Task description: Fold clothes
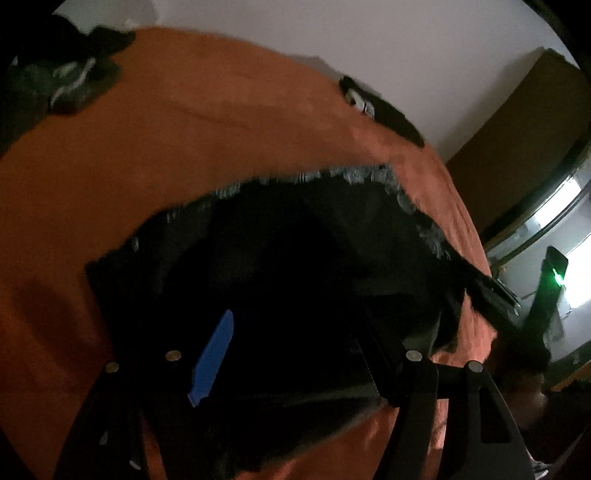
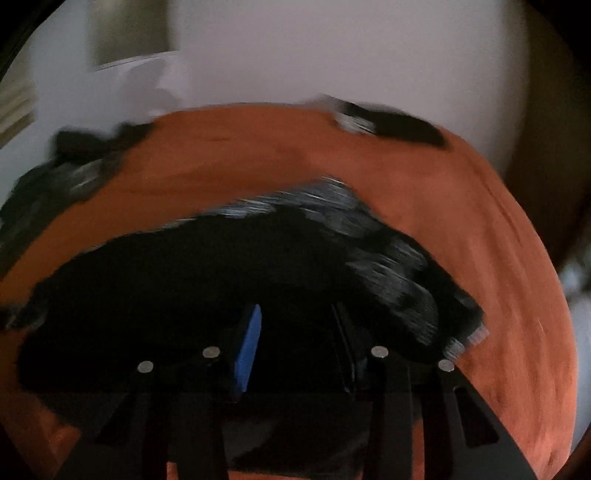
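Left gripper (image 1: 295, 325) hangs with fingers spread over the black garment (image 1: 258, 266); right gripper (image 2: 297, 314), also spread, hangs over the same garment (image 2: 184, 280). It lies flat on an orange bedcover (image 1: 184, 140), a white wall (image 1: 369, 33) behind.

No legible text, label, brand, number or sign appears in either wrist view. The pale markings on the dark garment (image 1: 258, 258) are motion-blurred and cannot be read as characters. The small pale patch on the dark item (image 2: 391, 123) at the far edge is likewise unreadable.
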Demonstrator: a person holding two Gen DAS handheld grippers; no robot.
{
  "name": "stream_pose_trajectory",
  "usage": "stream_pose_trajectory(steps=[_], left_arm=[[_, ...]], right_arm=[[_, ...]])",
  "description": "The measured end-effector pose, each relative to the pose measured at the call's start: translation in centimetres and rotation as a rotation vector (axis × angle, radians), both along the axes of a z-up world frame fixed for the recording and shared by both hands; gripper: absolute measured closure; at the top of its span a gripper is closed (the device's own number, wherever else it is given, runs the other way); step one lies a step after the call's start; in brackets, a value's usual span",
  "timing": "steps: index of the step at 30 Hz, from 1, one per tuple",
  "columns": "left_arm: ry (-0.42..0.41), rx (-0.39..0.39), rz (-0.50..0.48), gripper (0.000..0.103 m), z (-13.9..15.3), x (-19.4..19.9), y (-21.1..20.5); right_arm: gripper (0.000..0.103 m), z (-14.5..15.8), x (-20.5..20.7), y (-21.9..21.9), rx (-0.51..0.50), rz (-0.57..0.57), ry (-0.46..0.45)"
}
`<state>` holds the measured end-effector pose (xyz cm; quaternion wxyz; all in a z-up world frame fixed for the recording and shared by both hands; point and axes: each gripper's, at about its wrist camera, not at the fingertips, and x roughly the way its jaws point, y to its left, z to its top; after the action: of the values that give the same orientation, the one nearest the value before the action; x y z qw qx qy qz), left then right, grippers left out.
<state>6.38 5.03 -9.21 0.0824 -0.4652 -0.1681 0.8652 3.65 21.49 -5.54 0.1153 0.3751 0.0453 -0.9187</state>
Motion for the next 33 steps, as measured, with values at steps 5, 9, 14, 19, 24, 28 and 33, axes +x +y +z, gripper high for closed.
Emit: stream_pose_trajectory(steps=[5, 9, 14, 19, 24, 28, 33], left_arm=[[-0.026, -0.097, 0.043, 0.037, -1.5, -0.1, -0.5], [-0.05, -0.175, 0.077, 0.037, -2.8, -0.1, -0.9], [-0.071, -0.247, 0.118, 0.037, -3.9, 0.0, -1.5], [-0.054, -0.174, 0.163, 0.037, -2.4, 0.0, -1.4], [-0.007, -0.158, 0.11, 0.037, -1.2, 2.4, 0.0], [0.013, -0.22, 0.007, 0.037, -2.1, 4.4, 2.0], [-0.001, -0.316, -0.026, 0.037, -4.1, 5.7, 2.9]], right_arm=[[0.065, -4.0, -0.9, -2.4, 0.135, 0.075, -0.137], [0.066, -5.9, -1.7, 1.9, 0.046, -0.084, -0.231], [0.066, -3.9, -0.8, 4.3, 0.052, -0.138, -0.136], [0.066, -2.3, 0.6, 1.1, 0.003, 0.056, -0.09], [0.066, -3.4, 3.2, -4.4, 0.085, 0.292, -0.081], [0.066, -3.9, 5.1, -6.2, 0.113, 0.374, -0.092], [0.067, -4.8, 4.2, -4.0, 0.131, 0.276, -0.152]])
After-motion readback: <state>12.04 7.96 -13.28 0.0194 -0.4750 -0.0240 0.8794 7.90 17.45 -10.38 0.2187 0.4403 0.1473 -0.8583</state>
